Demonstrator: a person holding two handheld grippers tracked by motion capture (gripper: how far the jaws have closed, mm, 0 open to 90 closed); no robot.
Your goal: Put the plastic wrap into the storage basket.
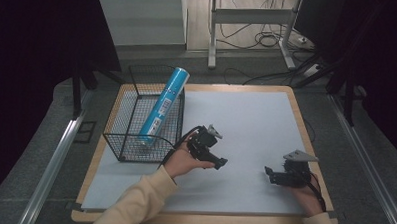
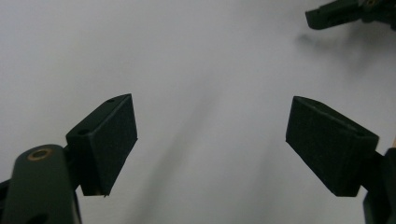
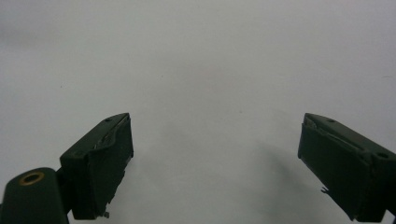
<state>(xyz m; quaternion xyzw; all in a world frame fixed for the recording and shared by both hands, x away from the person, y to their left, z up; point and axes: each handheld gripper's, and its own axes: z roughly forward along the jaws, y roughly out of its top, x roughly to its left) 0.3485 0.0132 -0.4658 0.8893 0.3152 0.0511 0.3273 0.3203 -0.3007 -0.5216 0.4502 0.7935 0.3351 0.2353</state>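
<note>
Blue tube (image 1: pixel 163 105) leans tilted in wire basket (image 1: pixel 116 139) w/ top past the rim, prob. too long to lie flat; left gripper (image 1: pixel 221 163) & right gripper (image 1: pixel 268 173), both jaws apart & empty, sit low over the white mat (image 1: pixel 246 118).

Can (image 1: pixel 162 105) leans in basket (image 1: pixel 116 139) (table's (image 1: pixel 246 118) left).

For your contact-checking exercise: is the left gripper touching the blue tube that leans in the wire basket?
Apart. The high view shows the left gripper over the white mat, right of the wire basket, clear of the blue tube.
</note>
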